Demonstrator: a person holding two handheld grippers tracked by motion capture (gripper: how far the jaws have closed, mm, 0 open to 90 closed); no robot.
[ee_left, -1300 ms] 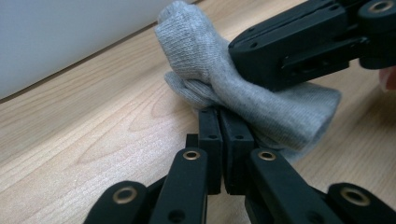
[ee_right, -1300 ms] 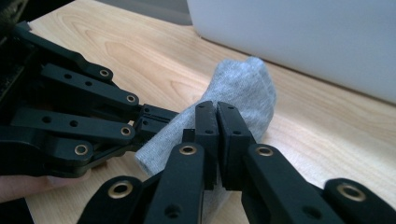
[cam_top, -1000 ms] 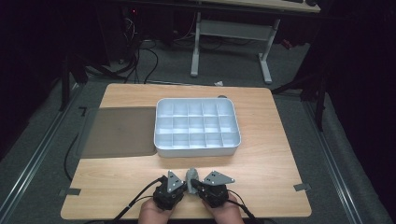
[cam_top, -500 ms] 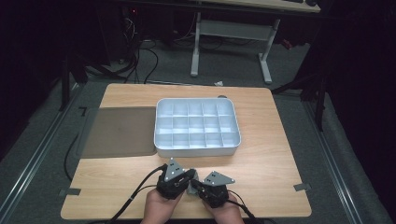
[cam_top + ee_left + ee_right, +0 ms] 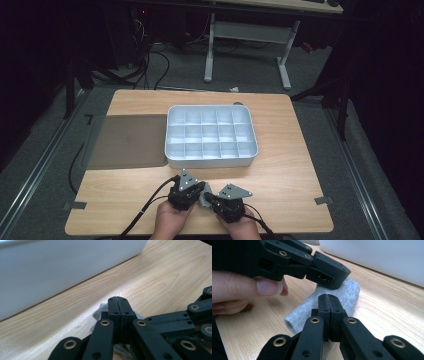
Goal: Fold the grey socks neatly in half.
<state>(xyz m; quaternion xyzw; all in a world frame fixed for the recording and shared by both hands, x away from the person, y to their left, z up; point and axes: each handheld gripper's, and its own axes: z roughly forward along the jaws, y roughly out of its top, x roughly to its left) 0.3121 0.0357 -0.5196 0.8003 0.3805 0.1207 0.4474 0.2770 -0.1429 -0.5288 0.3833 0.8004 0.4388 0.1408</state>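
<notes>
A small roll of grey cloth lies on the wooden table near its front edge, between my two grippers. My left gripper comes at it from the left. Its jaws have just been closing and now stand shut, with the cloth under them and none seen between them. From the right gripper view, the left gripper's tip touches the top of the cloth. My right gripper is shut too, jaws together over the cloth, and sits at the right.
A white tray with several compartments stands just beyond the grippers; its wall rises close ahead. A dark grey mat lies left of it. Black cables trail off the front edge. Bare wood stretches to the right.
My left gripper has shifted right and tilted in over the cloth, closer to the right gripper. The right gripper has kept still.
</notes>
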